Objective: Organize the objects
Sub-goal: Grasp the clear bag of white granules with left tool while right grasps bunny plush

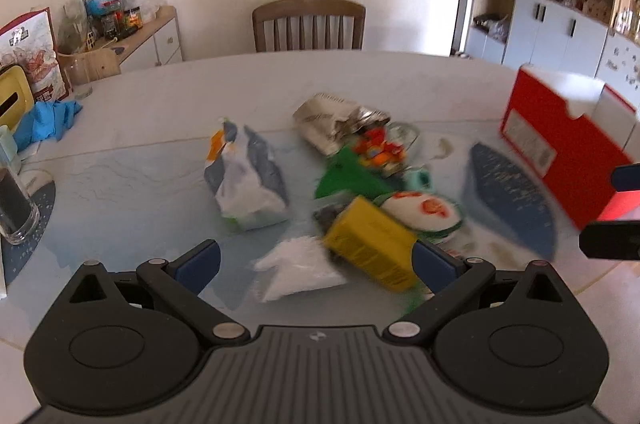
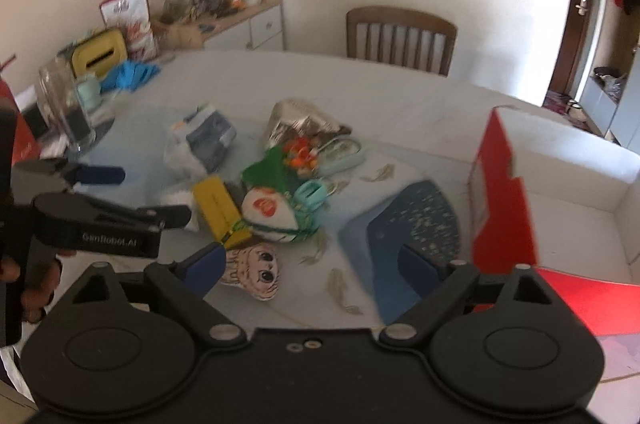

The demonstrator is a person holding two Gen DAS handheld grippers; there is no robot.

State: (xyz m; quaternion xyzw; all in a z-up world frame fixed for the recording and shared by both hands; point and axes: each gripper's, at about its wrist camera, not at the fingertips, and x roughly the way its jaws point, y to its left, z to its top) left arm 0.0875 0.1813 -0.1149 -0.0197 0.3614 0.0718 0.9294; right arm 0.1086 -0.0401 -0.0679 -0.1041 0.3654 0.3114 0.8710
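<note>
A heap of small items lies mid-table: a yellow box (image 1: 372, 244) (image 2: 220, 208), a white packet (image 1: 296, 268), a blue-and-white bag (image 1: 244, 180), a silver foil bag (image 1: 332, 120), a green packet (image 1: 348, 176) and a round white-and-red pack (image 1: 420, 212). My left gripper (image 1: 316, 264) hangs open just before the white packet and yellow box, gripping nothing. My right gripper (image 2: 316, 264) is open over the table, with a cartoon-face piece (image 2: 256, 272) by its left finger. An open red box (image 2: 500, 192) (image 1: 560, 144) stands at the right. The left gripper (image 2: 140, 196) shows in the right wrist view.
A blue placemat (image 2: 412, 220) lies between the heap and the red box. A glass (image 1: 16, 212), a yellow tissue holder (image 2: 100, 56) and blue gloves (image 1: 48, 120) sit at the table's left. A wooden chair (image 1: 308, 24) stands behind, and a cluttered sideboard (image 1: 152, 32) is at the back left.
</note>
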